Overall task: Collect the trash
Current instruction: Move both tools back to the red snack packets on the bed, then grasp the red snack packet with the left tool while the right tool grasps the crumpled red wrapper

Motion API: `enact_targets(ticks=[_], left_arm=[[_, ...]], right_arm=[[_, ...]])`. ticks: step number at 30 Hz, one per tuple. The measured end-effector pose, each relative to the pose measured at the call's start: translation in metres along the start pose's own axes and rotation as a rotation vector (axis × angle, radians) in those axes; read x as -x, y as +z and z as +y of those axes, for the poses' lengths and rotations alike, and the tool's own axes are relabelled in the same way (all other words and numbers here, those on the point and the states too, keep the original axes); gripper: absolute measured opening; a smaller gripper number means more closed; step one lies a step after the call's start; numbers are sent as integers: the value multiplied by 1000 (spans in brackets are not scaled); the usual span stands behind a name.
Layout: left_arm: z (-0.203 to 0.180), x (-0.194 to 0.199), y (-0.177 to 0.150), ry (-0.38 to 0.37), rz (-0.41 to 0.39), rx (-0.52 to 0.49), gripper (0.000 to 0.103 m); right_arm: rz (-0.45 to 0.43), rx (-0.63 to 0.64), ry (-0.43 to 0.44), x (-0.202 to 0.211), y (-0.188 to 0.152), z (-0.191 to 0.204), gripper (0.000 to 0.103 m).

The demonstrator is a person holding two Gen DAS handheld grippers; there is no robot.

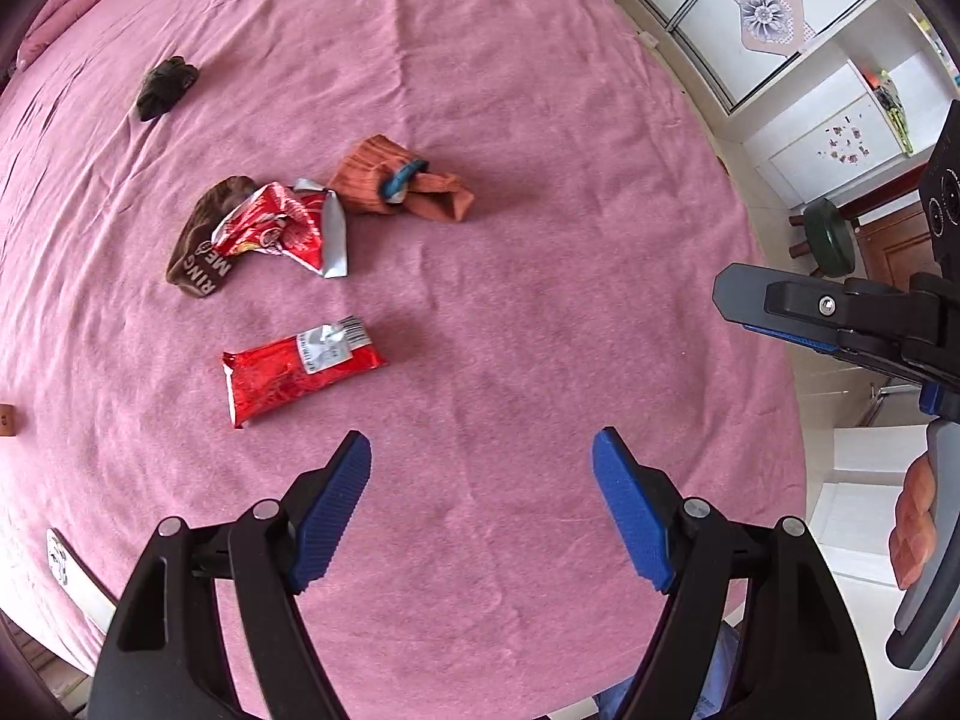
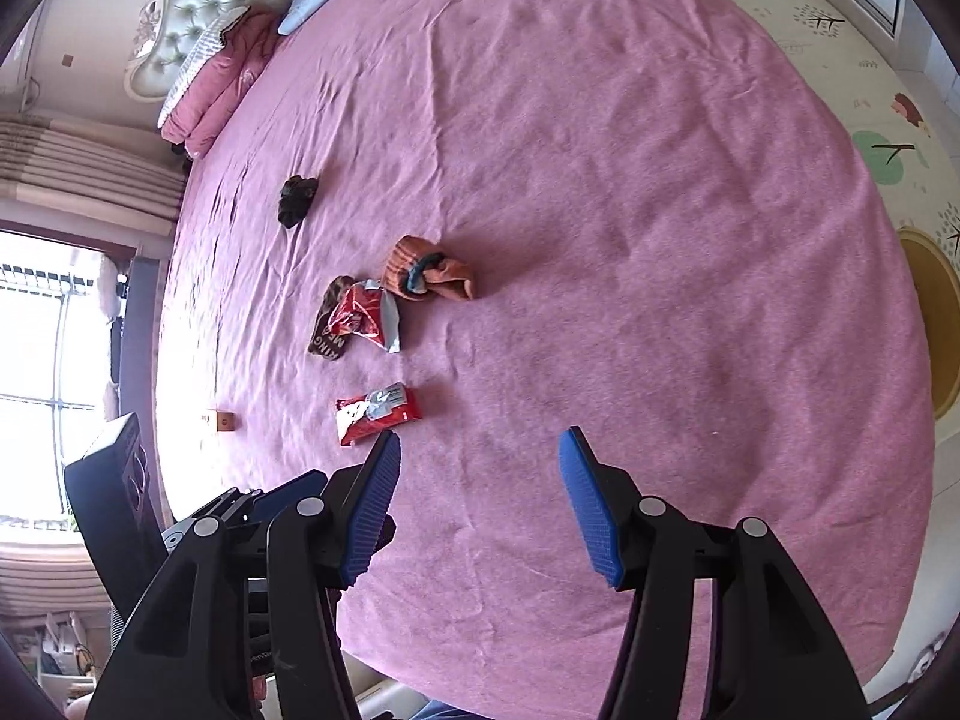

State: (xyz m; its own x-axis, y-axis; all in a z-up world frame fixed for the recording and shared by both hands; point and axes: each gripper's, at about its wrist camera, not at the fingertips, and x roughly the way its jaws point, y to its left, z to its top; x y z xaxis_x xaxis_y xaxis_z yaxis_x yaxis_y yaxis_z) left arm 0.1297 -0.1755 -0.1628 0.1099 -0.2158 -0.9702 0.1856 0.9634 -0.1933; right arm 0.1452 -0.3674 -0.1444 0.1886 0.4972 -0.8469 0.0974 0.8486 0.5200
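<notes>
Two wrappers are yours to collect, and both lie untouched on the pink bedspread (image 1: 540, 120), so as far as these views show the job has hardly begun; no bin or bag is in sight either. Going from the biggest thing down: the bedspread fills both views, with pillows (image 2: 216, 84) stacked at its far left corner. The clothing comes next and is likely not trash: an orange sock (image 1: 396, 180) in the middle, a brown sock (image 1: 201, 240) printed with white letters to its left, and a small dark bundle (image 1: 165, 87) farther off. The crumpled red wrapper (image 1: 282, 231) lies partly over the brown sock, touching it, just left of the orange one. The flat red packet (image 1: 300, 369) sits alone, nearer to you. Your left gripper (image 1: 480, 501) hovers wide apart and empty, with the packet ahead and to the left of its left finger. Your right gripper (image 2: 480, 495) stands moderately apart, also empty, the packet just beyond its left fingertip. A tiny brown block (image 2: 223, 420) rests near the left edge.
</notes>
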Motion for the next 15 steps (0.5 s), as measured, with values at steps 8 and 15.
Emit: enact_targets(ticks=[8,15], left_arm=[[43,2,3,36,1,-78,76],[74,-17,13,25,49,-154,78]], right_arm=[[-4,-14,-44,-33,-11,38,55],[-36,-100,-49,-51,-15,45,55]])
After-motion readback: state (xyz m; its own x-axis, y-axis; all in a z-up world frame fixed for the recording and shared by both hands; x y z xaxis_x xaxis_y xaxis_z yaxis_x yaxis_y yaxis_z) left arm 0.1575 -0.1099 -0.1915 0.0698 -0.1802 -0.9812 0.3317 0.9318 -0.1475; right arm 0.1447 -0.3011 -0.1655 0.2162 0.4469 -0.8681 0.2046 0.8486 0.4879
